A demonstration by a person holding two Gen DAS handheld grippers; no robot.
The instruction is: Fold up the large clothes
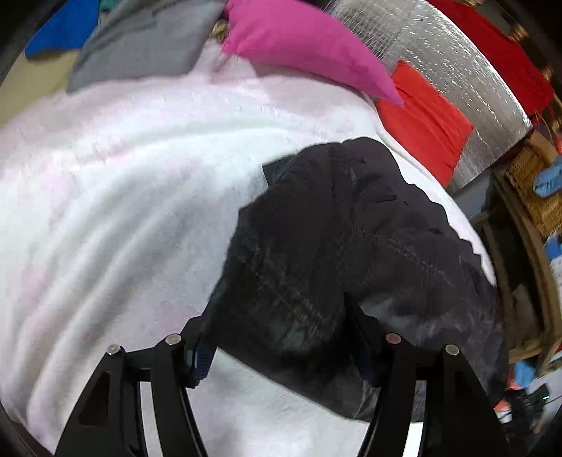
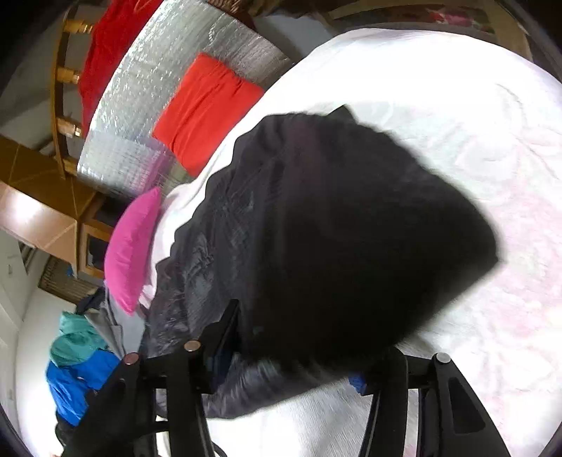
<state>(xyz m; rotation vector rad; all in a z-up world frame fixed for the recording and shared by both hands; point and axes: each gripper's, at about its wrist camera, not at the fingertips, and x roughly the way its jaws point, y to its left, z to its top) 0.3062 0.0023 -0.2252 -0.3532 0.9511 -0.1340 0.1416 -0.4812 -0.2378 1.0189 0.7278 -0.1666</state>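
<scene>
Black fingers of the left gripper (image 1: 281, 355) stand wide apart at the bottom of the left wrist view, and a thick fold of the black garment (image 1: 337, 267) fills the gap between them. The cloth covers both fingertips, so I cannot tell if the jaws press it or only stand around it. From the fingers the garment spreads forward and to the right over the white blanket (image 1: 116, 211), and its right side hangs past the blanket's edge.

In the right wrist view the right gripper (image 2: 298, 355) is also spread wide, with the same black garment (image 2: 344, 239) bunched between its fingers and hiding the tips. Here too I cannot tell if it is held. The garment rises from the fingers as a big blurred dark mass over the white blanket (image 2: 474, 123).

Behind the garment lie a pink pillow (image 1: 298, 45), an orange-red cloth (image 1: 425, 123) on a silver quilted sheet (image 1: 439, 45), and a grey cloth (image 1: 140, 45) beside a blue cloth (image 1: 63, 28).
</scene>
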